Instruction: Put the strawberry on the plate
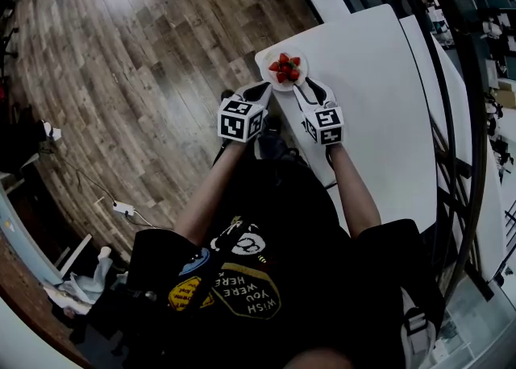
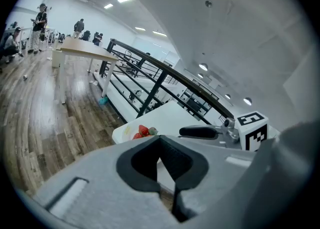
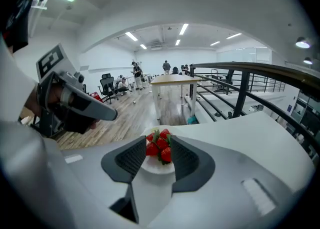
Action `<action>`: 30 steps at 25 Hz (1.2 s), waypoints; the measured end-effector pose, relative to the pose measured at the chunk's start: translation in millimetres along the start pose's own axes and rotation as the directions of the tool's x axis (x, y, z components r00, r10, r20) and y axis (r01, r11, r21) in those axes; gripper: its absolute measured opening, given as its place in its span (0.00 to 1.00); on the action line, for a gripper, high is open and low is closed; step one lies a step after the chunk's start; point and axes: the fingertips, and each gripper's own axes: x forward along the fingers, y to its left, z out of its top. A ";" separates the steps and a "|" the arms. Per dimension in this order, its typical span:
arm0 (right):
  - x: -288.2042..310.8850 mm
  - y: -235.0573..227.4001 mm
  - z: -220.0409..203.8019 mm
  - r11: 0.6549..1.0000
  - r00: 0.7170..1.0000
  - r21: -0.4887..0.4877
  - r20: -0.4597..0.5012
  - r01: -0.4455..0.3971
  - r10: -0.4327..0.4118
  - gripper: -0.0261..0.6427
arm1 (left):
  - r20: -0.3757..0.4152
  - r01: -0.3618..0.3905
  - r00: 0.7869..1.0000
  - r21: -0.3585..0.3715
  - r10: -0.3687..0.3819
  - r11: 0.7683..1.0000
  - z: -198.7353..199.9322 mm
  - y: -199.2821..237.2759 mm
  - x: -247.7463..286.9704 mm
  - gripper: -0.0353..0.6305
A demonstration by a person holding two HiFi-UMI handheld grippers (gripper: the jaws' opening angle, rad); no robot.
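The strawberries (image 1: 285,68) sit heaped on the white plate (image 1: 272,82) at the table (image 1: 379,101) corner, with the left gripper (image 2: 161,149) and right gripper (image 3: 159,154) both spread and empty (placing looks done), so only backing away seems left.

The plate (image 1: 282,85) of strawberries (image 1: 286,68) sits at the white table's (image 1: 379,118) near corner, flanked by 2 obstacles: left gripper (image 1: 260,92) and right gripper (image 1: 310,93). Beyond, bare tabletop runs to the black railing (image 3: 250,68).

Smooth wht plate (image 3: 156,167) — matt tbl (image 1: 379,118), wood-plank floor (image 1: 121,77)
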 end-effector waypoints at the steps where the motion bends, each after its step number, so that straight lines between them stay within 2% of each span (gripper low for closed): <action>1: -10.0 0.9 4.1 1.000 1.000 0.026 0.023 0.002 -0.002 0.27 | 0.013 -0.005 1.000 0.006 0.005 1.000 0.6 -5.7 -4.4 0.06; 4: -41.3 3.7 16.0 0.995 0.995 0.102 0.098 -0.001 -0.009 0.25 | 0.055 -0.027 0.998 0.022 0.026 0.999 0.5 -22.8 -19.3 0.06; 10: -100.0 6.2 33.2 0.983 0.977 0.179 0.215 -0.034 -0.006 0.20 | 0.162 -0.083 0.984 0.030 0.077 0.996 3.8 -59.4 -51.2 0.06; 19: -183.7 22.1 49.5 0.961 0.942 0.270 0.335 -0.060 -0.035 0.12 | 0.308 -0.104 0.949 0.115 0.064 0.988 23.4 -124.7 -124.6 0.06; 25: -223.8 41.4 53.2 0.951 0.913 0.308 0.398 -0.036 -0.094 0.07 | 0.350 -0.055 0.937 0.187 -0.015 0.981 34.8 -156.6 -152.0 0.06; 30: -258.6 78.5 51.3 0.942 0.906 0.335 0.409 -0.039 -0.107 0.05 | 0.320 -0.056 0.947 0.260 -0.031 0.964 12.1 -184.1 -180.0 0.06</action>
